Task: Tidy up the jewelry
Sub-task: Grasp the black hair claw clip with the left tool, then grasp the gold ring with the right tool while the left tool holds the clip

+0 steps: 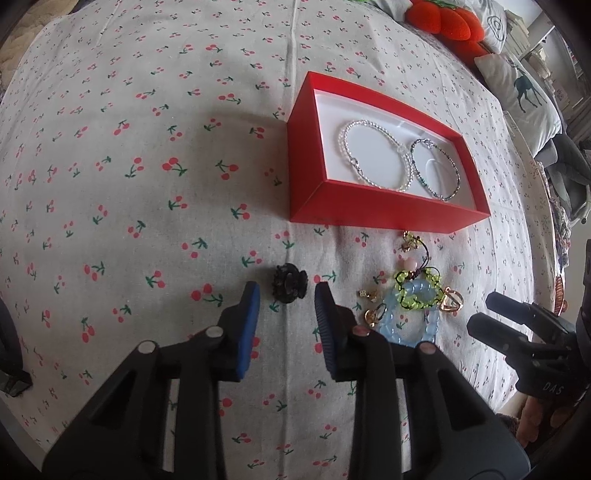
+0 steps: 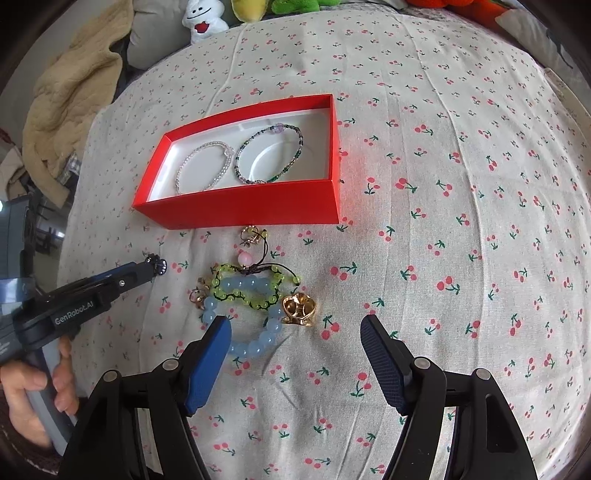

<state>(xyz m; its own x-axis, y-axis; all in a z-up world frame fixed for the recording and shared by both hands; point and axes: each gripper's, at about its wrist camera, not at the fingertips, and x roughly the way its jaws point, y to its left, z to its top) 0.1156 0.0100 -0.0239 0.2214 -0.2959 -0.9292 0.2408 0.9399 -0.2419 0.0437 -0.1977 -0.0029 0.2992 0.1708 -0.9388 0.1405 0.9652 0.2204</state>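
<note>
The left gripper points down at the bed, its blue pads apart on either side of a small black flower-shaped piece; the pads do not press on it, and it lies on the cherry-print sheet. The right gripper hangs to the right of it, jaws spread wide and holding nothing.

Just beyond the right gripper is a small heap of jewelry on the sheet: a pale blue bead bracelet, a yellow-green beaded bracelet lying across it, a gold ring touching the heap's right side, smaller gold pieces on its left, and a pink bead on a dark cord leading to a little gold charm.

Farther still, just behind the charm, stands an open red box with a white lining. Two bracelets lie flat in it side by side: a clear bead one on the left and a dark green bead one on the right.

Soft toys sit at the bed's far edge.
</note>
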